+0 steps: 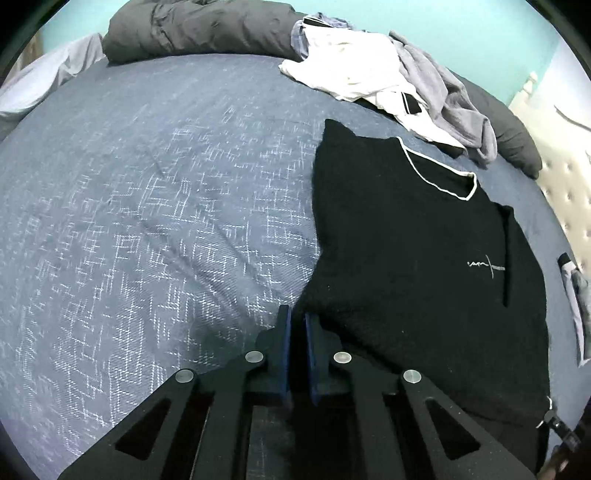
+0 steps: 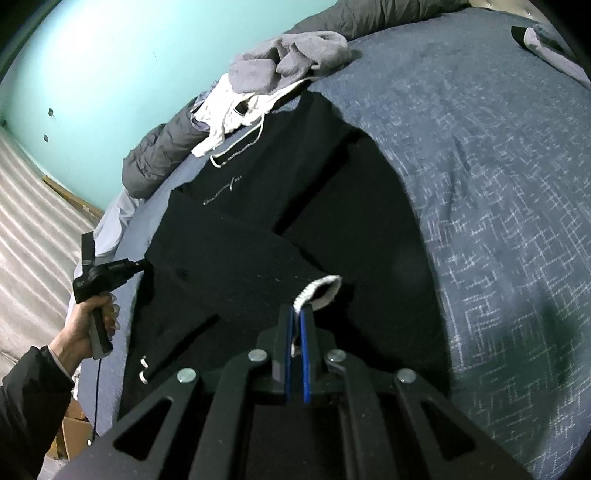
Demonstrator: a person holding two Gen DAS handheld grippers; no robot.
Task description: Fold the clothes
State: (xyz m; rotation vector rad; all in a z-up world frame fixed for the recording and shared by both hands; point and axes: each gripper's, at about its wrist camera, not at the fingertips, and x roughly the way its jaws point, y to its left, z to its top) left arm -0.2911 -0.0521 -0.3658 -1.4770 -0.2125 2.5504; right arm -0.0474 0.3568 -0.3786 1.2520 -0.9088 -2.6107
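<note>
The black sweater (image 1: 424, 258) is lying flat on the blue bed (image 1: 147, 221). The right gripper (image 2: 296, 325) is pinching its white cuff (image 2: 319, 291) (jaws clamped); the left gripper (image 1: 297, 325) is gripping its edge. Teal wall (image 2: 110, 66) behind.

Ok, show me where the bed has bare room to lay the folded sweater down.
The widest bare stretch of bedspread lies left of the black sweater, bordered at the far edge by the dark grey duvet. It is crowded beyond the sweater's collar, where the white garment and grey garment are heaped.
</note>
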